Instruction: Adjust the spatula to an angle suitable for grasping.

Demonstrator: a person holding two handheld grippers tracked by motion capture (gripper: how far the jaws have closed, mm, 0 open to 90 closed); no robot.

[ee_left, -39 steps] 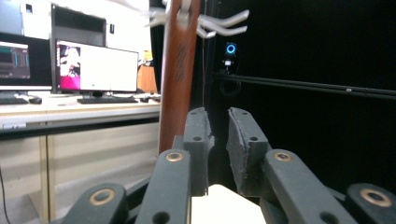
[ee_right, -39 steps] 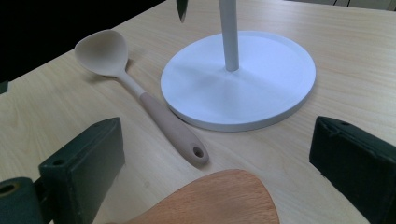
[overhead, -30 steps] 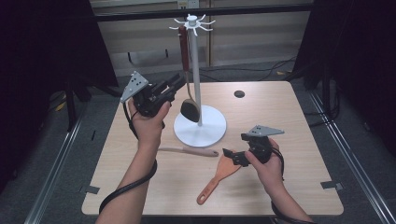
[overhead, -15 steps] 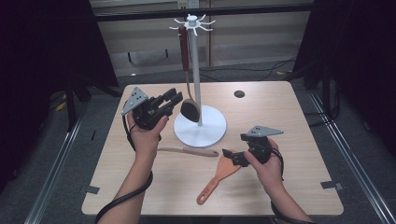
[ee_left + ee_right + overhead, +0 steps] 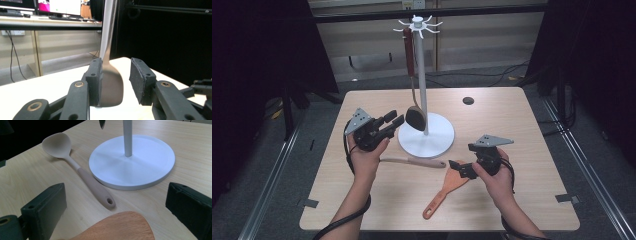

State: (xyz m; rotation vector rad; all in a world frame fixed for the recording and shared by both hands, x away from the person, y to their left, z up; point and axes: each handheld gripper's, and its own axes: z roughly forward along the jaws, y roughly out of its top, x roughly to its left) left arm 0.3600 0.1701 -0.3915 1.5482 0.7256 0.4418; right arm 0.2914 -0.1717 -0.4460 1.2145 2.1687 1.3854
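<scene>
A white stand (image 5: 422, 80) rises from a round base (image 5: 428, 140) on the wooden table. A dark spatula (image 5: 415, 118) with a red-brown handle hangs from one of its top hooks. My left gripper (image 5: 394, 120) is open, its tips just left of the hanging blade. In the left gripper view that blade (image 5: 111, 82) sits between the jaws of the left gripper (image 5: 115, 80), close to the left pad. A beige spoon (image 5: 412, 161) lies in front of the base. My right gripper (image 5: 456, 168) is open over the blade of an orange wooden spatula (image 5: 446, 192); the right gripper view shows that blade (image 5: 120, 226) low between the jaws.
A small black disc (image 5: 468, 100) lies on the table's far right. Dark curtains and floor rails flank the table (image 5: 522, 150). In the right gripper view the beige spoon (image 5: 75, 165) lies left of the white base (image 5: 135, 162).
My left gripper has come down and nearer the table, now level with the hanging spatula's blade. The right gripper has stayed over the wooden spatula.
</scene>
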